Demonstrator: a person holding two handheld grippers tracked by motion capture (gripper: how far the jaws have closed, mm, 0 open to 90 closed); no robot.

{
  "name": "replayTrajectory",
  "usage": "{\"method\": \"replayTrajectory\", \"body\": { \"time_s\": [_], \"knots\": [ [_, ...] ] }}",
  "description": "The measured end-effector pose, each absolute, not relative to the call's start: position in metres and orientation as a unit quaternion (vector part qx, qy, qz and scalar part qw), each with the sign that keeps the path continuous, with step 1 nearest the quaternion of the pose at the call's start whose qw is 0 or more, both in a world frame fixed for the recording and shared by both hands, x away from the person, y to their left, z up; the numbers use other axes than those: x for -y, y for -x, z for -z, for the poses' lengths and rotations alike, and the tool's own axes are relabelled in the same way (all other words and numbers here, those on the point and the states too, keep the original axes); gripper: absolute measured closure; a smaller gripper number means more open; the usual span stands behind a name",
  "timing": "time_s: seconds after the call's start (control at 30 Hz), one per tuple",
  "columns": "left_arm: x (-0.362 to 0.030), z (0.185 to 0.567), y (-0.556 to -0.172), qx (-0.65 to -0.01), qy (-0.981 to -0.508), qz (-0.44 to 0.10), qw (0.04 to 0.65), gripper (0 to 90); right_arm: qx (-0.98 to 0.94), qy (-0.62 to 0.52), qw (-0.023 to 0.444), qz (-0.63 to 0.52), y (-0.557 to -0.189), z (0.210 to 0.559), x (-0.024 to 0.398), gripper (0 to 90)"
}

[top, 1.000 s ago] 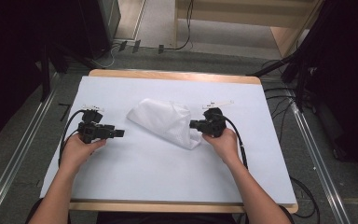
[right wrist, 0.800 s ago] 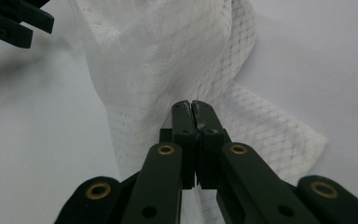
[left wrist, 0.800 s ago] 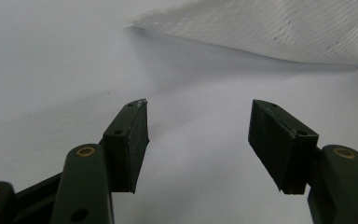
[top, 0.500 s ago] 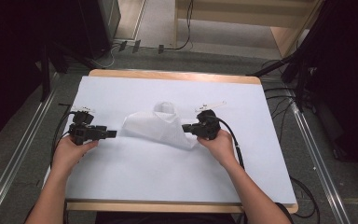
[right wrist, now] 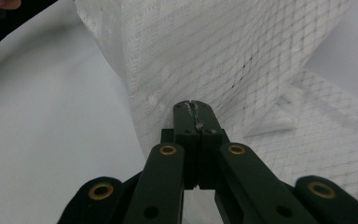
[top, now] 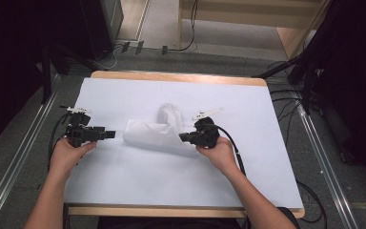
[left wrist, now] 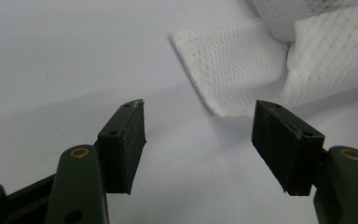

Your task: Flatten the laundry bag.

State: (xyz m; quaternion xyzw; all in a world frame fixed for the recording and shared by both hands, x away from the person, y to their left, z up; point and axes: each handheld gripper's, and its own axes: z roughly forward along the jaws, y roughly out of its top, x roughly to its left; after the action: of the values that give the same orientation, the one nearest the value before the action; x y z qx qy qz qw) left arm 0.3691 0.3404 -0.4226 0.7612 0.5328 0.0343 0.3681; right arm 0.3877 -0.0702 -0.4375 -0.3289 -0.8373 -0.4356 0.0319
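Cloth: a white mesh-textured fabric cloth (top: 155,131) is laid crumpled and partly folded near the middle of the table, with a raised hump at its far side; a flat folded corner (left wrist: 228,70) is seen in the left gripper view.
Right gripper: the black two-jaw right gripper (top: 183,137) is held at the cloth's right edge; the jaws are pressed together with cloth pinched between them, as seen in the right gripper view (right wrist: 195,108), where fabric is lifted up ahead of the jaws.
Left gripper: the black two-jaw left gripper (top: 108,134) is held just beside the cloth's left edge, not touching it; the jaws are spread wide apart with nothing between them (left wrist: 199,140).
Hands: each gripper is held by a bare hand, left (top: 69,152), right (top: 219,151).
Table: a wooden table covered by a white sheet (top: 171,181).
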Motion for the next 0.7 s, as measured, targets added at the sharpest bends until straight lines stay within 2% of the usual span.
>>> {"method": "replayTrajectory", "body": {
  "time_s": [0.7],
  "knots": [
    [-0.341, 0.422, -0.382, -0.526, -0.762, -0.036, 0.376, 35.6, 0.889, 0.256, 0.051, 0.376, -0.353, 0.453, 0.041, 90.0]
  ]
}}
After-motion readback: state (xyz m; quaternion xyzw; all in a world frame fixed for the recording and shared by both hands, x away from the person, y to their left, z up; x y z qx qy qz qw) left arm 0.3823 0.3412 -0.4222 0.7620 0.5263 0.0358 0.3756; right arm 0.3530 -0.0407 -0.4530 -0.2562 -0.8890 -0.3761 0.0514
